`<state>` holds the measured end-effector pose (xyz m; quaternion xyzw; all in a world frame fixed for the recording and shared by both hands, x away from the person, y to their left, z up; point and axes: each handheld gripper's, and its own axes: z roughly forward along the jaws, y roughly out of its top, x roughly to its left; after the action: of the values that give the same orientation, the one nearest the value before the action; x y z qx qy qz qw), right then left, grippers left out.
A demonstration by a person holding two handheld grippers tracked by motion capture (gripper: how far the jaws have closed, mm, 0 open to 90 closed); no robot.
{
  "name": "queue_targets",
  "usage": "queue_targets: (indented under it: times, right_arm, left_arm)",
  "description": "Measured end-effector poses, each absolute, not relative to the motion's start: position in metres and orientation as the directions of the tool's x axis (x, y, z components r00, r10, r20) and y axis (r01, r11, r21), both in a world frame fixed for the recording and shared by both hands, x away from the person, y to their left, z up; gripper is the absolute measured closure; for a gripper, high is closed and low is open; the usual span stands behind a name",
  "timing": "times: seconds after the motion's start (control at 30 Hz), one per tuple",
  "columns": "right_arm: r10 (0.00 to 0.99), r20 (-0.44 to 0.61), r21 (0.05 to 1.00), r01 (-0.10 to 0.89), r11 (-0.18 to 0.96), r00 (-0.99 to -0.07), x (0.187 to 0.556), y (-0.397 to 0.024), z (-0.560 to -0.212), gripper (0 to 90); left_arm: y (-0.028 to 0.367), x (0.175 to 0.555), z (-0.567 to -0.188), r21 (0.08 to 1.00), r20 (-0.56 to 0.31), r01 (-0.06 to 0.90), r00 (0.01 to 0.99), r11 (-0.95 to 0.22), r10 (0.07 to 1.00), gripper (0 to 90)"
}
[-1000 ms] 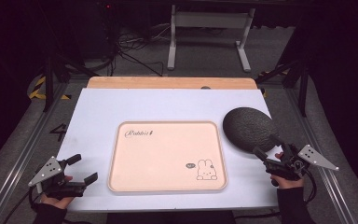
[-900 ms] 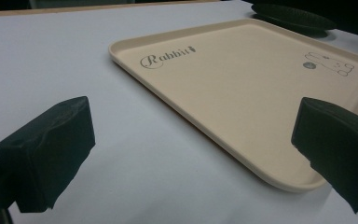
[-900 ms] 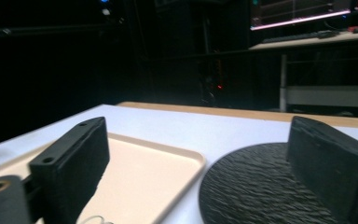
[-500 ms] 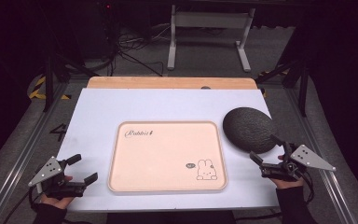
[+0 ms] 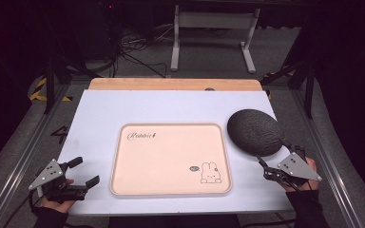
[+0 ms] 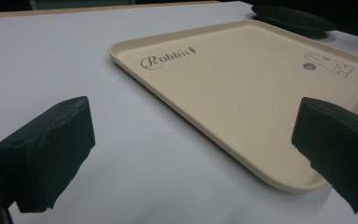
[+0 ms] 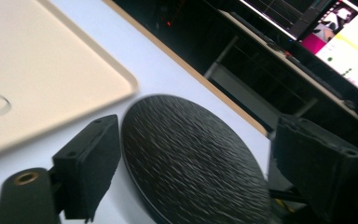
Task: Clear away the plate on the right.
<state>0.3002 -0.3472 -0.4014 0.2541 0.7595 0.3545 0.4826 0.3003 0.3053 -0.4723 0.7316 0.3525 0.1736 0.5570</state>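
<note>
The black plate [image 5: 254, 132] is lying flat on the white bench [image 5: 100, 118], just ahead of the right tongs [image 5: 272, 169] and just beside the right edge of the beige tray [image 5: 171, 190], a narrow strip of bench showing between the two. Being round, or nearly so, the plate is offering no real long axis and pointing nowhere in particular; its ribbed face [image 7: 191, 158] is turned up, and its near rim is the part lying closest to the right tongs.

The right tongs are standing wide apart, their jaws framing the plate's near rim without touching it, so the step in hand looks like the approach to a grasp. The next move probably calls for sliding forward and low, one jaw going under the rim and the other over it, then closing. Because the plate is sitting flush on the bench, getting the lower jaw beneath the edge is likely the tricky part.

The left tongs [image 5: 78, 172] are also standing apart, holding nothing, resting low over the bench with the tray's near left corner [image 6: 289, 182] just ahead of them and to their right. The tray, printed with a small rabbit [image 5: 210, 173], is lying bare.
</note>
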Motion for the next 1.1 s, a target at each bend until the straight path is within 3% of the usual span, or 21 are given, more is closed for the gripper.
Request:
queue_targets:
  times: [0.4, 0.93, 1.1]
  right_arm:
    - [0.508, -0.785, 0.537, 0.018, 0.843, -0.354, 0.297, -0.338, -0.42, 36.7]
    - [0.294, -0.901, 0.316, -0.017, 0.949, -0.319, 0.305, -0.327, -0.446, 37.1]
    - [0.172, -0.931, 0.2, -0.057, 0.978, -0.321, 0.305, -0.323, -0.455, 39.0]
  left_arm:
    - [0.305, 0.3, -0.472, 0.937, -0.14, 0.323, 0.69, -0.13, 0.71, 0.1]
    - [0.306, 0.3, -0.472, 0.94, -0.143, 0.32, 0.689, -0.121, 0.711, 0.1]
    - [0.306, 0.3, -0.473, 0.939, -0.143, 0.321, 0.688, -0.121, 0.711, 0.1]
